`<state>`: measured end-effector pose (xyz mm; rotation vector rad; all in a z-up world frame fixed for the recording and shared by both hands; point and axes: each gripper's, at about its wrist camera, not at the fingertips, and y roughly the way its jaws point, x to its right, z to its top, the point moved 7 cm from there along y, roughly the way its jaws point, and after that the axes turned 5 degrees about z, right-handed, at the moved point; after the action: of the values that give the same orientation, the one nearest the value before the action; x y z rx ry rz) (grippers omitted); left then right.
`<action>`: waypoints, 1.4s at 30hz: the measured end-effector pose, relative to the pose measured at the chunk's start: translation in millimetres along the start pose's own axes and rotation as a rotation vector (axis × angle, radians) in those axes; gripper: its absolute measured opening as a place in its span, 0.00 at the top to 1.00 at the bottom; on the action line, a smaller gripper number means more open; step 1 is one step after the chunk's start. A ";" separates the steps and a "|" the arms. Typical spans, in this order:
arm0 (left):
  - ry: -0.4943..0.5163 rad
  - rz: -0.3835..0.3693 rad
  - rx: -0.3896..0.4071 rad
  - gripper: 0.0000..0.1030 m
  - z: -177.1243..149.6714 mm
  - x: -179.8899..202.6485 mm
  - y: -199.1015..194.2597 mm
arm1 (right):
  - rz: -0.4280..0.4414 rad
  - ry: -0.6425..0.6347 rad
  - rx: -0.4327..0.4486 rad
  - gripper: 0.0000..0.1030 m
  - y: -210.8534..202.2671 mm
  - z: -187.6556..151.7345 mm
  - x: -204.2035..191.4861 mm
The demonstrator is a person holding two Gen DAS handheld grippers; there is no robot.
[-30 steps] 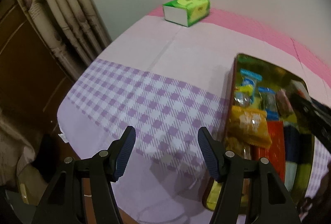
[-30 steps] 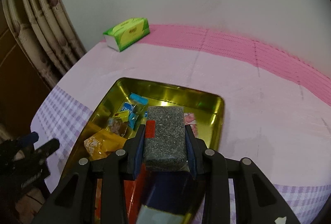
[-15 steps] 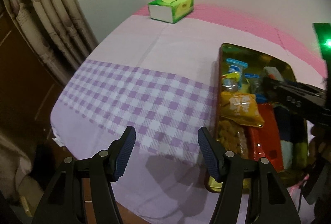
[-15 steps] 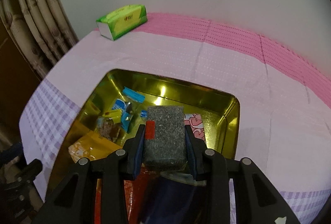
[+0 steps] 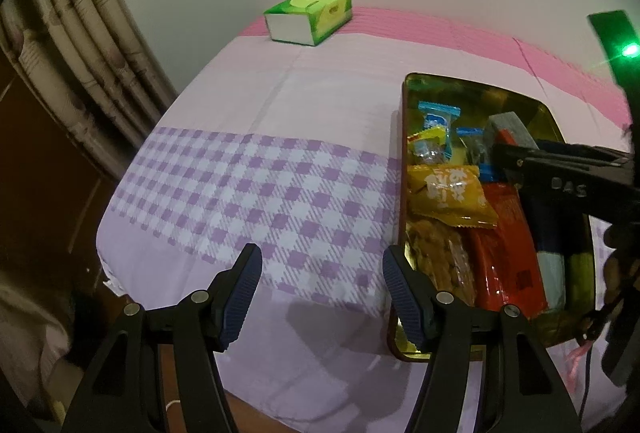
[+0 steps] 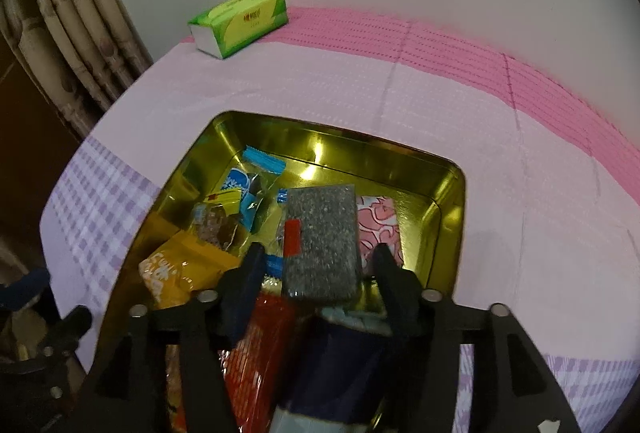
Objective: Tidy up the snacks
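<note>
Your right gripper (image 6: 318, 259) has just been opening; its jaws stand clear of the grey speckled snack block (image 6: 322, 241), which lies between them in the gold tin tray (image 6: 452, 193) among other packets. Your left gripper (image 5: 320, 293) hovers wide and empty over the checked cloth (image 5: 248, 193).
</note>
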<state>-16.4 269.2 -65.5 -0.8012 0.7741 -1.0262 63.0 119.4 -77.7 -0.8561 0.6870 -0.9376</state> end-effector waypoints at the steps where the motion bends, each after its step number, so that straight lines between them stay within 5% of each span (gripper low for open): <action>1: 0.006 0.001 0.001 0.38 -0.1 0.8 0.0 | 0.005 0.018 0.010 0.37 -6.3 -1.2 1.7; 9: 0.025 -0.005 -0.003 0.38 -0.7 3.0 1.5 | 0.009 0.066 0.045 0.12 -48.9 -15.6 7.4; 21: 0.032 0.010 0.002 0.38 -0.3 3.4 0.8 | -0.047 -0.015 0.076 0.08 -74.3 -65.2 -13.2; 42: 0.028 0.010 0.010 0.38 1.4 1.7 -1.4 | -0.038 -0.041 0.021 0.08 -60.9 -80.4 -21.0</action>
<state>-15.3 267.5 -63.9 -0.7749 0.7955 -1.0330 -35.3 92.8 -62.4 -0.8698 0.6261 -0.9573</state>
